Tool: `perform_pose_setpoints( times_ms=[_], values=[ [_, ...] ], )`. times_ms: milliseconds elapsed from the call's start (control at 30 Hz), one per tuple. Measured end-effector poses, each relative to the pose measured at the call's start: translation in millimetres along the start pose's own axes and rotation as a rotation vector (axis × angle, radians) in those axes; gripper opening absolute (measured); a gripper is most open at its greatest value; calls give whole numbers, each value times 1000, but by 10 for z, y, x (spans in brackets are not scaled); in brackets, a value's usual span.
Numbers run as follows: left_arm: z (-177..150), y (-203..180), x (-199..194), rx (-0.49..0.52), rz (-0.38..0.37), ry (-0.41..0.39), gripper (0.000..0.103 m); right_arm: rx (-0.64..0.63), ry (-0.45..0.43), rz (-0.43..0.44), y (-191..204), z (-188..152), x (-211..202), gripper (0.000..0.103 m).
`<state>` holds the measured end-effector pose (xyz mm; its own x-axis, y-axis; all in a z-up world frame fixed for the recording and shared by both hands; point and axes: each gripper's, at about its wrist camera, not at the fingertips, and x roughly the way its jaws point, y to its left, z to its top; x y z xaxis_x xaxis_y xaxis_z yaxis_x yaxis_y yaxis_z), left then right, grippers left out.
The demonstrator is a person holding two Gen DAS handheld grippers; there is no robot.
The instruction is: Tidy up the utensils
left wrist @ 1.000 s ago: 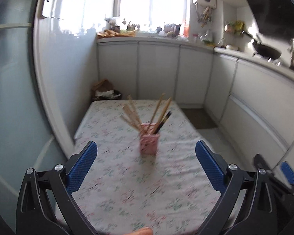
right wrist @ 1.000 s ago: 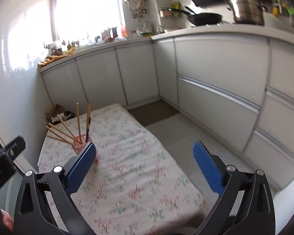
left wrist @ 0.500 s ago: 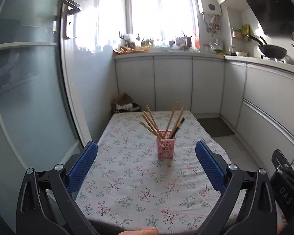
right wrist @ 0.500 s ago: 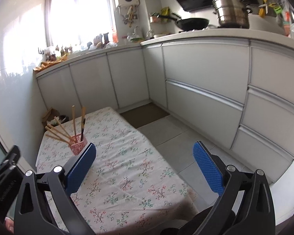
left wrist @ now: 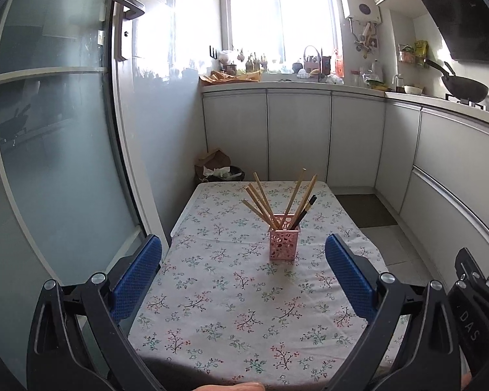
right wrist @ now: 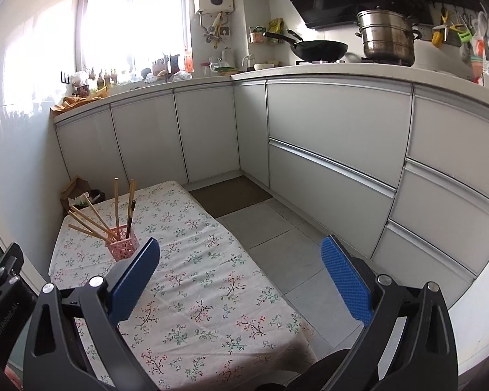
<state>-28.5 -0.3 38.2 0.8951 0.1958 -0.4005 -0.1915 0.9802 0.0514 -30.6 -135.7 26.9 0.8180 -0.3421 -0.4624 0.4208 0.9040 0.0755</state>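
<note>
A pink perforated holder (left wrist: 284, 241) stands upright near the middle of the table with the floral cloth (left wrist: 231, 296). Several wooden chopsticks (left wrist: 260, 202) and one dark one lean out of it. The holder also shows in the right wrist view (right wrist: 122, 243), at the left. My left gripper (left wrist: 243, 273) is open and empty, held above the near end of the table, well short of the holder. My right gripper (right wrist: 239, 275) is open and empty, over the table's right edge, with the holder beyond its left finger (right wrist: 133, 280).
A glass sliding door (left wrist: 55, 163) runs along the table's left side. White kitchen cabinets (right wrist: 326, 150) line the back and right, with tiled floor (right wrist: 277, 238) between them and the table. A bin with paper bags (left wrist: 218, 171) stands behind the table's far end.
Both grippers have pulled back and risen from the table, so the holder looks farther and lower. Both stay open and empty. The holder has not moved.
</note>
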Motion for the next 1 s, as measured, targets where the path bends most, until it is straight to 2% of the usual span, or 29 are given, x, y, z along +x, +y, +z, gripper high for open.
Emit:
perform_pose_setpoints(
  times_ms=[1000],
  values=[
    [47, 95, 26, -27, -18, 36, 96, 5, 31, 14, -5, -19, 37, 97]
  ],
)
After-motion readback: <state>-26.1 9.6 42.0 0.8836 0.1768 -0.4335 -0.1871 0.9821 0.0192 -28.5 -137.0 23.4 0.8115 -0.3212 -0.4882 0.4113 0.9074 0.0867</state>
